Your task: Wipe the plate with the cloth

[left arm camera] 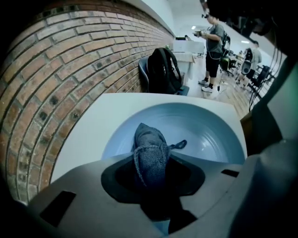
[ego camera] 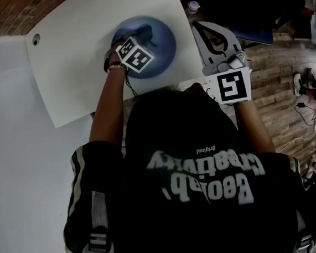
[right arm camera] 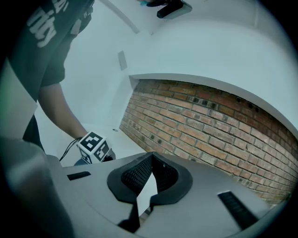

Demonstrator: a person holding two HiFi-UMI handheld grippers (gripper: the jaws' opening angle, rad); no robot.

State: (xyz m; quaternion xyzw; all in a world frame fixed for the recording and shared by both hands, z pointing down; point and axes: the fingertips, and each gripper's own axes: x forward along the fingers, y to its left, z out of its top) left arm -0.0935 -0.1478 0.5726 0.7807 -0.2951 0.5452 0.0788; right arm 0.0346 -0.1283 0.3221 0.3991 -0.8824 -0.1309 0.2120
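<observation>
Cloth [left arm camera: 149, 146] sits bunched in your left gripper [left arm camera: 151, 162], whose jaws are clamped on it, with the grey knit poking out past the tips and a small loop trailing to one side. You hold it down into the plate [left arm camera: 207, 135], a pale blue dish whose bowl spreads just beyond the jaws. The plate rests on the white table [ego camera: 80, 64], toward the table's right part in the head view. Your right gripper [right arm camera: 151, 160] hangs off the table's right edge, over the wood floor [ego camera: 277, 67]. Its tips meet with only a thin wedge of gap behind them, and nothing is between them. Farther off in the left gripper view, a brick wall [left arm camera: 56, 83] runs along the table, a black backpack [left arm camera: 163, 69] stands past the table's far end, and a person [left arm camera: 214, 42] stands beyond it.
</observation>
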